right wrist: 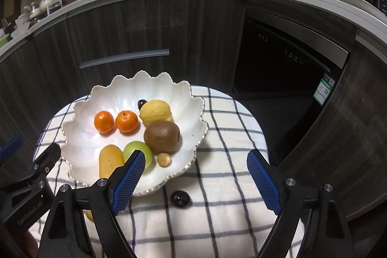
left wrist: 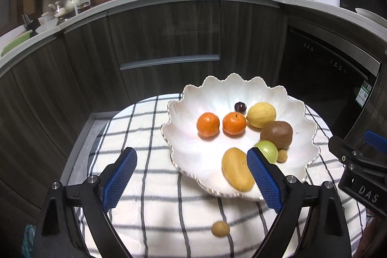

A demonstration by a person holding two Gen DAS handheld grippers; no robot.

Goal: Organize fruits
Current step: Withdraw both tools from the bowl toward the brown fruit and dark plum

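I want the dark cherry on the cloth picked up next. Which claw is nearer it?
Right. The cherry lies on the cloth between the right claw's open jaws; the left claw hovers farther left.

Two hand-held grippers, alike in build. Left gripper (left wrist: 191, 161): black angular plastic frame, two fingers faced with blue cross-hatched rubber pads (left wrist: 263, 179), round silver screws at the joints. Right gripper (right wrist: 196, 165): same black frame, same blue textured pads (right wrist: 128, 183), same silver screw heads. White lettering on the side of each black body where seen from the other's camera, partly legible only.
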